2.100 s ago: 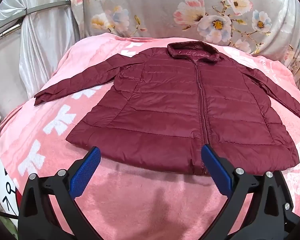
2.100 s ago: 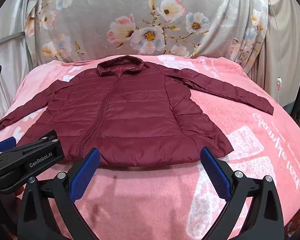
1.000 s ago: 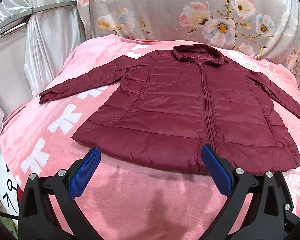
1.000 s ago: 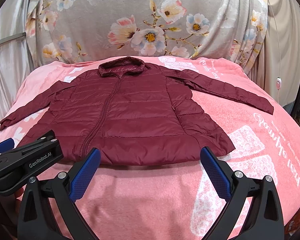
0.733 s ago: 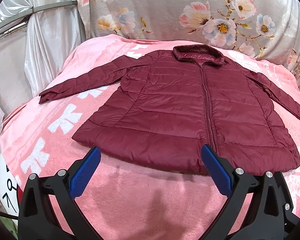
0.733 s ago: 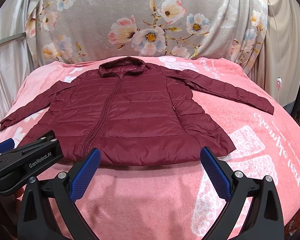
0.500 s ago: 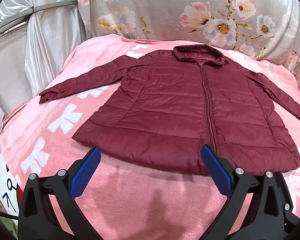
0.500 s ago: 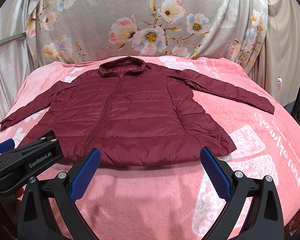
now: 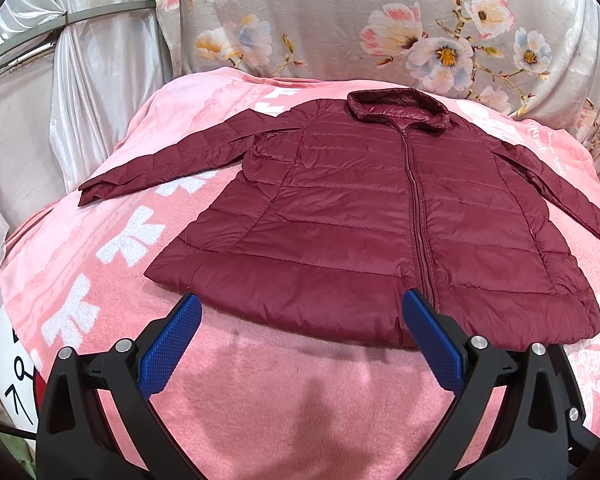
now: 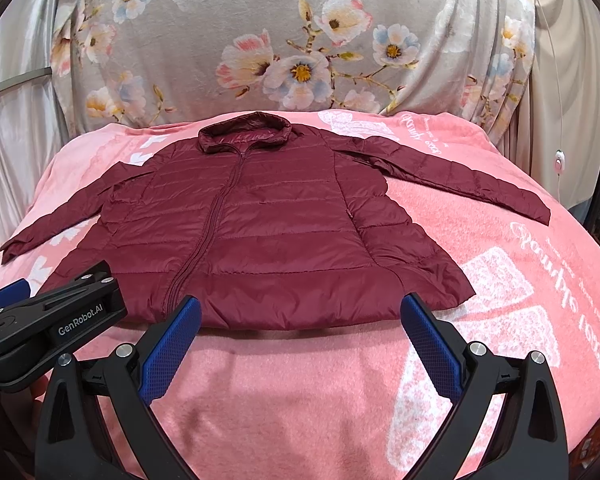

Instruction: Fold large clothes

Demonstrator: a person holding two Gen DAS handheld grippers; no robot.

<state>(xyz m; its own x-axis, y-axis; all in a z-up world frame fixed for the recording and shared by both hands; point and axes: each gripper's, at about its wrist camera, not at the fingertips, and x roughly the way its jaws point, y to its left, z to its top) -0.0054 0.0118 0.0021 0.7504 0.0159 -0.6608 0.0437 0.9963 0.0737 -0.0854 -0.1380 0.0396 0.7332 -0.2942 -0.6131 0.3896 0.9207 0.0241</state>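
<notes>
Jacket update — dark maroon quilted puffer jacket (image 9: 380, 220) lies flat, zipped, sleeves spread, on pink fleece blanket (image 9: 284, 392). Change since two seconds back: left view drifted slightly, jacket sits bit lower in frame; last half second nothing moved. Means folding not started, likely lining up first grab.

Left gripper (image 9: 300, 344) and right gripper (image 10: 300, 344) both spread wide, empty, short of hem. Writing — "GenRobot.AI" on left gripper body in right view; white script on blanket unreadable.
</notes>
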